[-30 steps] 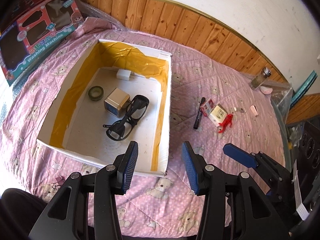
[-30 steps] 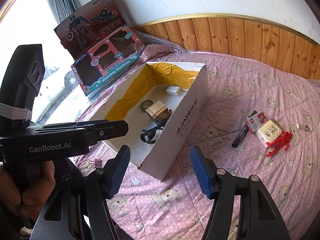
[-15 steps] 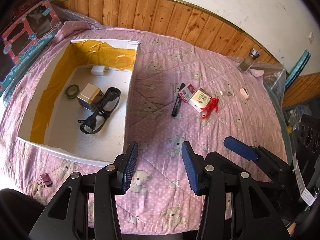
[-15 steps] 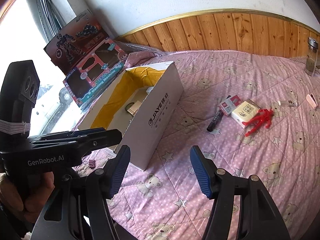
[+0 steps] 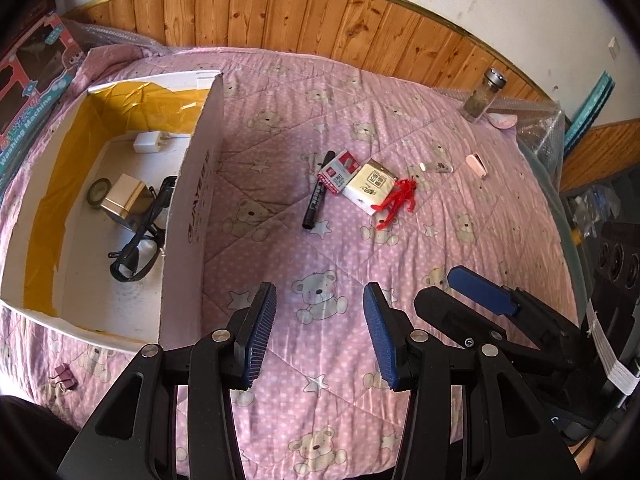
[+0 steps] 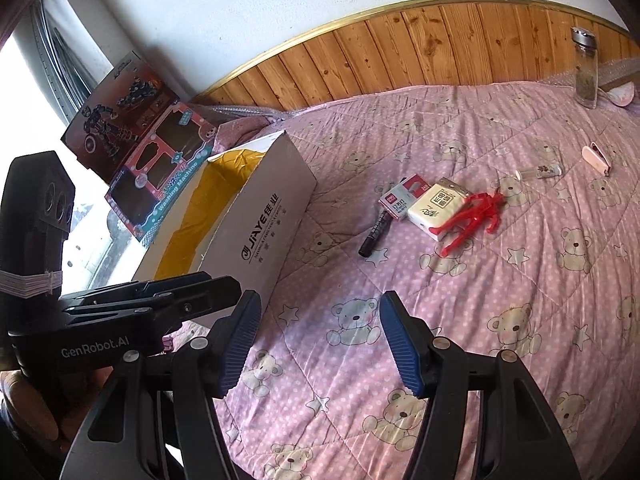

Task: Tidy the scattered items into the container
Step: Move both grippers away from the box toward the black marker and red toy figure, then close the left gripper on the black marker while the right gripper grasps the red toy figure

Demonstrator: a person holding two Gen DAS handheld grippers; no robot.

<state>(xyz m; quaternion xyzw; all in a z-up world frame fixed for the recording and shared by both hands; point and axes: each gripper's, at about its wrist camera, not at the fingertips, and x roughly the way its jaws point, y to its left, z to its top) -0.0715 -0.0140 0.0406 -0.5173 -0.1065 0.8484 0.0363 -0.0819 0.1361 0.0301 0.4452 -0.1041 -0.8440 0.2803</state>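
Note:
The white cardboard box [image 5: 192, 184] with yellow lining sits on the left of the pink quilt and holds black glasses [image 5: 136, 252], a gold cube [image 5: 124, 200], a tape roll [image 5: 98, 190] and a white charger [image 5: 148, 142]. Right of it lie a black marker [image 5: 316, 200], a red-and-white small box [image 5: 338, 172], a white packet [image 5: 370, 186], a red figure [image 5: 396, 200], a small vial [image 5: 436, 167] and a pink clip [image 5: 478, 164]. My left gripper [image 5: 319, 300] hovers open over bare quilt, short of the marker. My right gripper [image 6: 320, 304] has its jaws closing slightly with nothing between them.
A glass jar [image 5: 482, 96] stands at the far right by the wooden wall panel. Toy boxes [image 6: 160, 168] lean behind the cardboard box. A purple binder clip [image 5: 64, 374] lies on the quilt in front of the box. A hand [image 6: 24, 400] holds the left gripper.
Both grippers have swung right, away from over the box toward the scattered items on the quilt. The box now sits at the left of both views.

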